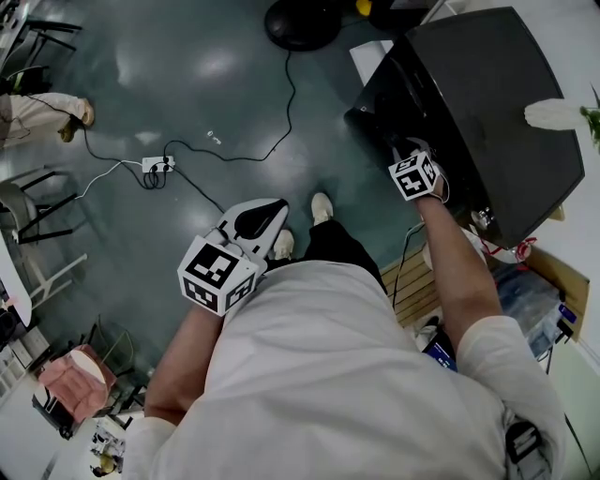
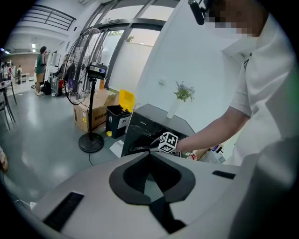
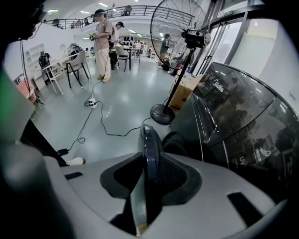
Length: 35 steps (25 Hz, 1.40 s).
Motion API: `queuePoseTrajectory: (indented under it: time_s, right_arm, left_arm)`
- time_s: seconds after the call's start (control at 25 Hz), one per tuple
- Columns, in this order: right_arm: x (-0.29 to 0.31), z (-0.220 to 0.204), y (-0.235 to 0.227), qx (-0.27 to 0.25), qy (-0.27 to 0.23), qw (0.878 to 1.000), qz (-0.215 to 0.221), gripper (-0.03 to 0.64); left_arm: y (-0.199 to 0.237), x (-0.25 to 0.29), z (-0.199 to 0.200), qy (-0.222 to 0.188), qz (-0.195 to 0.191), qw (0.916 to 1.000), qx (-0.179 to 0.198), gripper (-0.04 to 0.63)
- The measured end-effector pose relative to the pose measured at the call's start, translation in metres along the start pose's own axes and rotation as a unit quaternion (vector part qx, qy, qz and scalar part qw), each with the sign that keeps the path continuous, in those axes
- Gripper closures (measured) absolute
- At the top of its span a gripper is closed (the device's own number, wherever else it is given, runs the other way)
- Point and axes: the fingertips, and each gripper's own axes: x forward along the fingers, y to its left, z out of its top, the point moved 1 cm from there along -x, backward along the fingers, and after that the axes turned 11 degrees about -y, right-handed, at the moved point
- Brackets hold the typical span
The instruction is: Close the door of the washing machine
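Note:
The black washing machine [image 1: 487,103] stands at the upper right, its front facing left. Its round door [image 3: 150,144] is swung open, and I see the dark rim edge-on in the right gripper view. My right gripper [image 1: 405,152] reaches down to the machine's front, and its jaws [image 3: 150,175] are closed on that rim. The machine [image 2: 149,123] and the right gripper's marker cube [image 2: 168,141] also show in the left gripper view. My left gripper [image 1: 264,216] hangs in front of the body, away from the machine, jaws [image 2: 152,179] apart and empty.
A standing fan [image 3: 180,32] has its base [image 1: 302,23] on the floor beside the machine. A power strip with cables [image 1: 155,165] lies on the floor to the left. A vase with a plant [image 2: 183,93] sits on the machine. Boxes [image 2: 91,109] and a yellow-lidded bin [image 2: 119,116] stand behind.

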Motion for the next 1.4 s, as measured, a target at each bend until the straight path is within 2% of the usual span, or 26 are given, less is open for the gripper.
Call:
queuePoseTrajectory:
  time_s: [0.48, 1.0, 1.4]
  right_arm:
    - [0.005, -0.002, -0.028, 0.025, 0.005, 0.998, -0.059, 0.488]
    - [0.011, -0.006, -0.054, 0.059, 0.021, 0.988, -0.138, 0.480]
    - [0.013, -0.010, -0.058, 0.143, 0.040, 0.971, -0.187, 0.462]
  left_arm:
    - [0.002, 0.009, 0.000, 0.004, 0.004, 1.0000, -0.007, 0.578]
    - [0.006, 0.015, -0.006, 0.017, 0.007, 0.9998, -0.010, 0.578]
    - [0.009, 0.015, -0.005, 0.019, 0.006, 0.9998, -0.010, 0.578]
